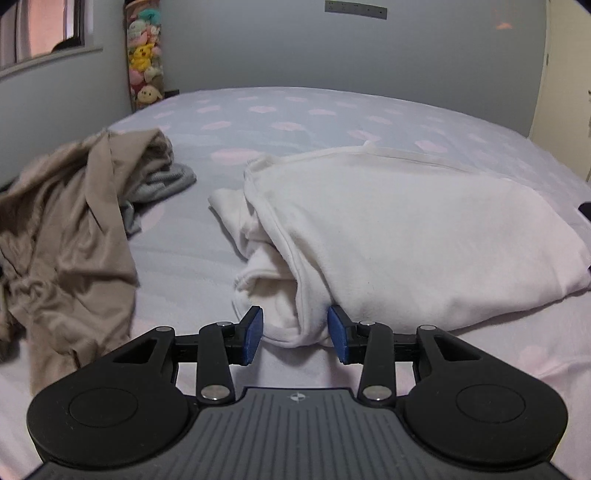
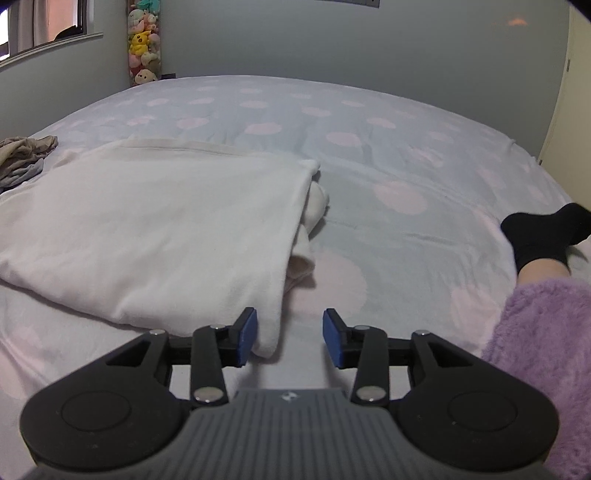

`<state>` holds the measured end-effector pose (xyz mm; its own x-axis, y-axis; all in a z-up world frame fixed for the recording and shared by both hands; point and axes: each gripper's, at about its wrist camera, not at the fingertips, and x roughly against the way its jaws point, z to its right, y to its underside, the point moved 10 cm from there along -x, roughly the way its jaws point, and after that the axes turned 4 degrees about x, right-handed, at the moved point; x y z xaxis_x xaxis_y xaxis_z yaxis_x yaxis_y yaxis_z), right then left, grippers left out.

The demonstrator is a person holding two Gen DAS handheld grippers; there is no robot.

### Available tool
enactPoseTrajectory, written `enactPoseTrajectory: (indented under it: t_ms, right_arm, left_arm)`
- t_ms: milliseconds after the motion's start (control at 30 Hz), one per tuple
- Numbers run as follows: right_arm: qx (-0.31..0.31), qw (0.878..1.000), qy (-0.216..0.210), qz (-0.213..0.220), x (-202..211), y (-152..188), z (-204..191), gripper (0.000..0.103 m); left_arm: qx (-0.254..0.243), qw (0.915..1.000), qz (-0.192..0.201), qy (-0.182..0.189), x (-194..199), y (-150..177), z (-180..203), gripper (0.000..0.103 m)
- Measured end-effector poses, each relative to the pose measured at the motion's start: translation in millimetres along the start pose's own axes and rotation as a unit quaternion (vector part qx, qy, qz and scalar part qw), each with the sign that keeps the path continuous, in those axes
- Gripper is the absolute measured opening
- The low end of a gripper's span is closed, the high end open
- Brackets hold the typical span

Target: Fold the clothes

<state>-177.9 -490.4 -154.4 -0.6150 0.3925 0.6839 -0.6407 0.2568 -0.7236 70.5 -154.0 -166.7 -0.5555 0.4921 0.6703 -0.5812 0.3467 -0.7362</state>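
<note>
A bed with a pale blue cover dotted in pink fills both views, set against a grey wall. In the far left corner hangs a column of plush toys, and a window sits in the left wall.

A white garment lies folded over in the middle of the bed, a broad smooth panel on top with bunched layers showing at its left edge in the left wrist view. To its left, apart from it, lies a crumpled tan garment with a grey garment tucked partly under its far side.

The left gripper sits low at the near left corner of the white garment. Its jaws are part-way apart with a thick roll of the white cloth between the blue pads; both pads look to touch the cloth, so it appears to be grasped, though how firmly I cannot tell.

The right gripper is at the near right corner of the white garment. Its jaws are released: the left pad lies against the hanging corner of cloth, while the right pad stands clear of it over bare bed cover.

At the right edge of the right wrist view a fuzzy purple sleeve shows, and beyond it a foot in a black sock rests on the bed.
</note>
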Motion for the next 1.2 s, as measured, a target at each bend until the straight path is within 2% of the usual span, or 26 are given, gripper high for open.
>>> enactPoseTrajectory:
  t_ms: [67,133,200,233,300,433,600,667,700,767,800,833,867,933,1067,1133,1200]
  right_arm:
    - [-0.01,1.0,-0.008,-0.005,-4,2,-1,0.039]
    - [-0.018,1.0,-0.019,-0.008,-6,2,-3,0.036]
    - [-0.019,0.999,-0.03,-0.01,-5,2,-5,0.026]
    - [-0.016,0.999,-0.033,-0.01,-4,2,-6,0.015]
    - [-0.008,1.0,-0.028,-0.007,-3,1,-8,0.008]
    - [-0.011,1.0,0.019,0.0,0,-1,6,0.006]
    - [-0.017,0.999,0.041,-0.006,-1,1,16,0.005]
    - [-0.012,0.999,0.039,-0.012,-2,3,15,0.005]
    - [-0.013,0.999,0.034,-0.017,-3,4,15,0.005]
    - [-0.02,0.999,0.022,-0.026,-3,7,15,0.007]
    - [-0.027,0.999,0.021,-0.027,-2,7,17,0.008]
    - [-0.036,0.999,0.022,-0.026,0,6,19,0.015]
    - [-0.045,0.998,0.027,-0.023,3,5,23,0.03]
    - [-0.063,0.997,0.046,-0.016,8,5,31,0.04]
    - [-0.119,0.993,0.022,-0.008,7,2,40,0.04]
    - [-0.143,0.99,0.001,-0.004,5,1,39,0.041]
    - [-0.162,0.987,-0.018,0.001,4,0,37,0.047]
  left_arm:
    - [0.015,0.9998,-0.003,0.008,-1,1,-2,0.035]
    - [0.018,0.9997,-0.006,0.017,0,1,-1,0.022]
    - [0.015,0.9996,-0.007,0.025,3,0,1,0.01]
    - [0.011,0.9997,-0.005,0.023,5,-1,1,0.003]
    - [0.006,0.9998,-0.001,0.02,12,-3,1,0.003]
    - [0.001,1.0,-0.002,-0.009,29,-8,-16,0.002]
    - [0.007,0.9987,-0.043,-0.025,21,2,-35,0.003]
    - [0.012,0.9979,-0.06,-0.02,14,9,-34,0.004]
    - [0.014,0.9976,-0.064,-0.021,13,11,-33,0.008]
    - [0.017,0.9972,-0.068,-0.025,15,14,-35,0.018]
    - [0.023,0.997,-0.069,-0.028,19,15,-37,0.029]
    - [0.032,0.9969,-0.066,-0.028,23,14,-40,0.038]
    - [0.044,0.9968,-0.061,-0.028,28,13,-43,0.042]
    - [0.076,0.996,-0.045,-0.011,36,9,-47,0.052]
    - [0.143,0.9888,-0.024,0.035,35,-1,-46,0.057]
    - [0.164,0.9852,-0.024,0.045,29,-2,-44,0.057]
    - [0.172,0.9838,-0.028,0.043,22,-1,-42,0.057]
